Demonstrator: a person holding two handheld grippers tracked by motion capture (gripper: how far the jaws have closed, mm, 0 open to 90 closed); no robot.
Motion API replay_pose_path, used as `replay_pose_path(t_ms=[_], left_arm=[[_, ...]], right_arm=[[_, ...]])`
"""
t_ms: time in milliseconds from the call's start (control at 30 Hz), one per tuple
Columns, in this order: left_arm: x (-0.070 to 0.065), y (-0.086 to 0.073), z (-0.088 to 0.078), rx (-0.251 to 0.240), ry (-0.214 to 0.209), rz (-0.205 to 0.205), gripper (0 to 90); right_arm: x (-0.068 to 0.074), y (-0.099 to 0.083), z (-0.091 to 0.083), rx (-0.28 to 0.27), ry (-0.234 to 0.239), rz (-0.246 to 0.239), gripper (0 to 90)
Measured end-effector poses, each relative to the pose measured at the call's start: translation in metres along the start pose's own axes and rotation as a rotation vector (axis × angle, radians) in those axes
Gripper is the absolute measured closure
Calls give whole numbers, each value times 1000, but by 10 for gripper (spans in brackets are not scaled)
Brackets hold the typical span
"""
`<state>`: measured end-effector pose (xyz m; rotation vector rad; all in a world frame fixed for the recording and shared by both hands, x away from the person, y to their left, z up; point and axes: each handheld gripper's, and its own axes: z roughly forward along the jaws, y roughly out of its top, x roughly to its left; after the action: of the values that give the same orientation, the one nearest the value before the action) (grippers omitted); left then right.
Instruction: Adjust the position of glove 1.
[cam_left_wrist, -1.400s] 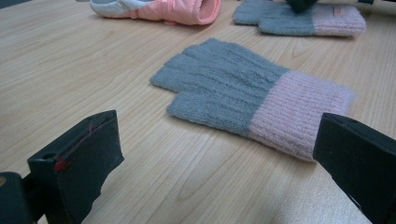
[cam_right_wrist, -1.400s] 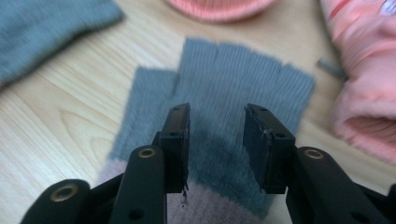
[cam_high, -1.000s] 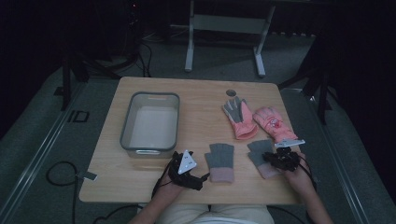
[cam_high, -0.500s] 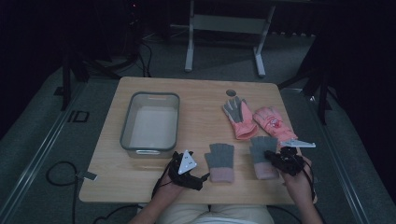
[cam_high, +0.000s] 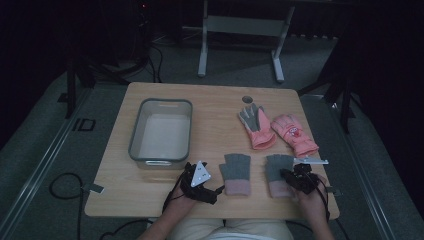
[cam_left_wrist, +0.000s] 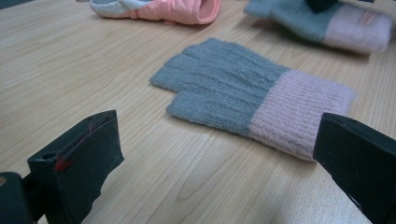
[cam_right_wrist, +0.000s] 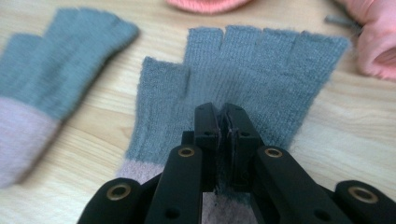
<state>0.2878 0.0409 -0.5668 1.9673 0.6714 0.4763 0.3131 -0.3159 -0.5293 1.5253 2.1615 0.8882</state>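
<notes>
Two grey fingerless gloves with pink cuffs lie near the table's front edge. My right gripper (cam_high: 291, 178) is shut on the right grey glove (cam_high: 277, 167), pinching its fabric just above the cuff. In the right gripper view the jaws (cam_right_wrist: 229, 122) meet on the grey knit of this glove (cam_right_wrist: 261, 65). The left grey glove (cam_high: 235, 172) lies flat and free. My left gripper (cam_high: 212, 192) rests to its left, open. In the left gripper view the wide-apart jaws (cam_left_wrist: 219, 140) frame that glove (cam_left_wrist: 233, 88) without touching it.
A clear plastic bin (cam_high: 136, 131) stands on the wooden table (cam_high: 215, 115) at the left. Two pink gloves (cam_high: 257, 127) (cam_high: 295, 134) lie side by side beyond the grey ones at the right. A small round hole (cam_high: 247, 99) marks the tabletop farther back.
My right gripper has slid a little toward the table's near edge with the right grey glove's cuff end in its jaws. The left gripper has stayed put.
</notes>
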Motion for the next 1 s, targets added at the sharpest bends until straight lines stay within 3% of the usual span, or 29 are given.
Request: replay_pose_path(t_ms=[200,467,533,633,700,767,900,1000], left_arm=[[0,0,0,1,-8,-3,7],[1,0,0,-2,-10,-6,7],[1,0,0,0,-13,-7,7],[1,0,0,-2,-15,-6,7],[0,0,-1,-1,-14,1,7],[0,0,-1,1,-13,8,7],[2,0,-1,-4,-16,-16,7],[1,0,-1,-2,-13,-7,7]], right_arm=[[-2,-7,12,24,-18,-22,798],[-4,-5,9,14,-11,-32,731],[-4,-2,4,17,-18,-62,715],[-6,2,1,11,5,-161,662],[-10,5,0,22,-9,-209,660],[-15,8,-4,16,37,-229,644],[-14,9,-7,32,41,-263,626],[-14,8,-4,39,46,-270,610]])
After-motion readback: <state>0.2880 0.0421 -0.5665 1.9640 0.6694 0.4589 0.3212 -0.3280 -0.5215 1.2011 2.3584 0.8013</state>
